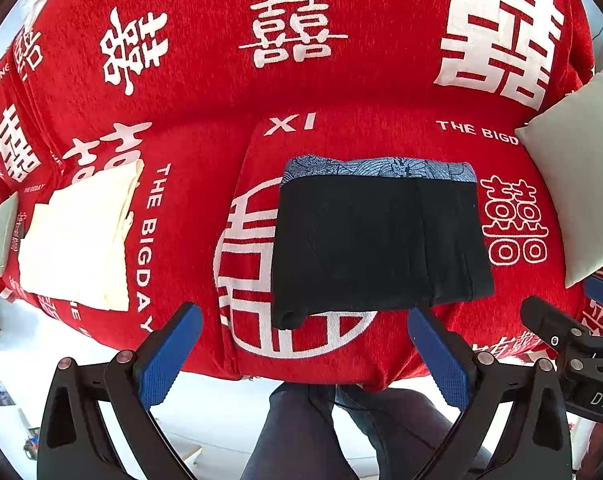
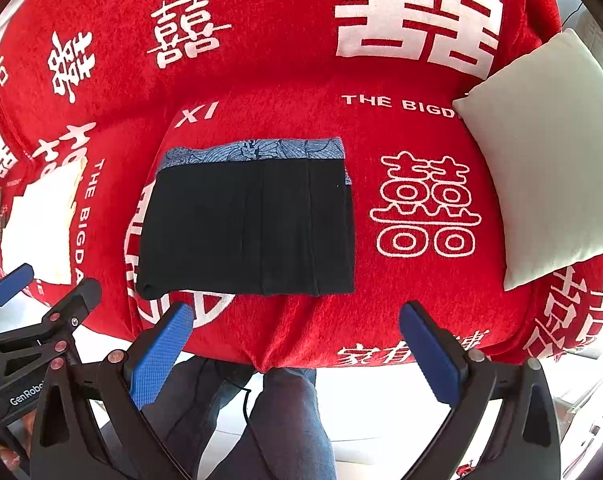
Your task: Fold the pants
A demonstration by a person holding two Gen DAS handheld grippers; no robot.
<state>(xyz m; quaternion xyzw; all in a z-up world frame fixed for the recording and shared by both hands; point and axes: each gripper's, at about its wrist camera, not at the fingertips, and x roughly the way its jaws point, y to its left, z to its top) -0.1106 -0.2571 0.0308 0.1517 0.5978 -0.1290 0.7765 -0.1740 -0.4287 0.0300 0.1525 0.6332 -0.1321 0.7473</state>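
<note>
Black pants (image 1: 377,244) with a blue patterned waistband (image 1: 377,168) lie folded into a flat rectangle on the red sofa seat (image 1: 341,352); the right wrist view shows the same pants (image 2: 253,228). My left gripper (image 1: 307,314) hovers open just in front of the pants' near edge, nothing between its blue pads. My right gripper (image 2: 297,312) is open too, held above the seat's front edge near the pants' near hem. Each gripper shows at the side of the other's view: the right one (image 1: 557,336), the left one (image 2: 41,292).
A folded cream cloth (image 1: 81,236) lies on the seat to the left. A pale cushion (image 2: 549,152) leans at the right end. The sofa cover is red with white characters. A person's legs in dark jeans (image 2: 277,412) stand below the seat front.
</note>
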